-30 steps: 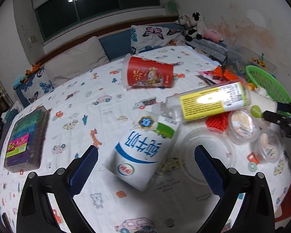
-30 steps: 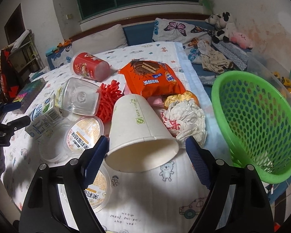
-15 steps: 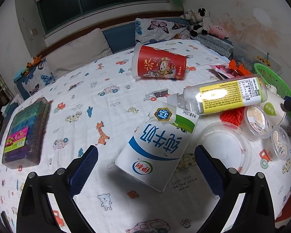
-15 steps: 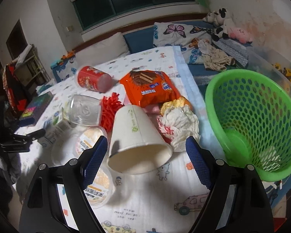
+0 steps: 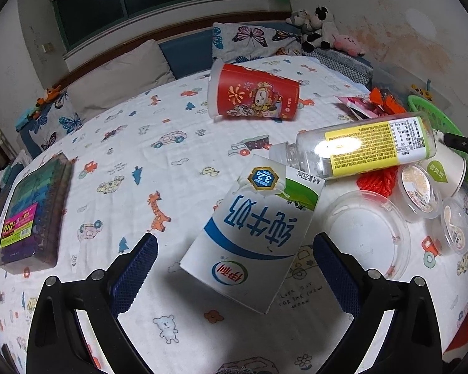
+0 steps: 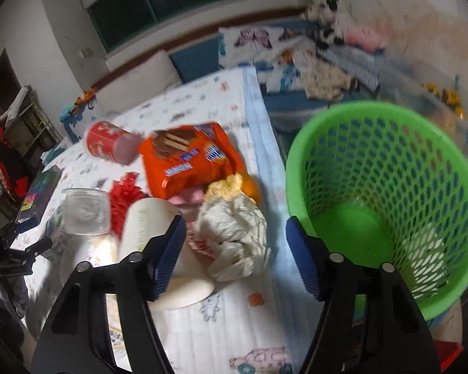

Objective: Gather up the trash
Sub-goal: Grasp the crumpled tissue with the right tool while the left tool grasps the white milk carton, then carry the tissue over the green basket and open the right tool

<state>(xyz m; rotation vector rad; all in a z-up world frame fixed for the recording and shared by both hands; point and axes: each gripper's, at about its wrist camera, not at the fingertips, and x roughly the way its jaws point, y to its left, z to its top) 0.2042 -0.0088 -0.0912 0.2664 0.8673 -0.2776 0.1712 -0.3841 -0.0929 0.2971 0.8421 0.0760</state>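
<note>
We see the trash spread on the bed (image 5: 177, 143). The green basket (image 6: 387, 193) stands at its edge, something pale at the bottom. Our left gripper (image 5: 234, 265) hangs apart over the milk carton (image 5: 252, 233), not touching. Our right gripper (image 6: 234, 249) has just narrowed, gripping nothing; the paper cup (image 6: 146, 227) lies left of it beside a wad (image 6: 234, 233). Small tubs (image 5: 418, 187) look empty.

Your left gripper (image 5: 234, 268) stands spread wide around the white-and-blue milk carton (image 5: 252, 233) lying on the cartoon-print bedsheet (image 5: 124, 162) — pads apart from its sides. Just beyond lies a clear plastic bottle with a yellow label (image 5: 358, 149), and farther back a red paper cup (image 5: 252, 95) on its side.
</note>
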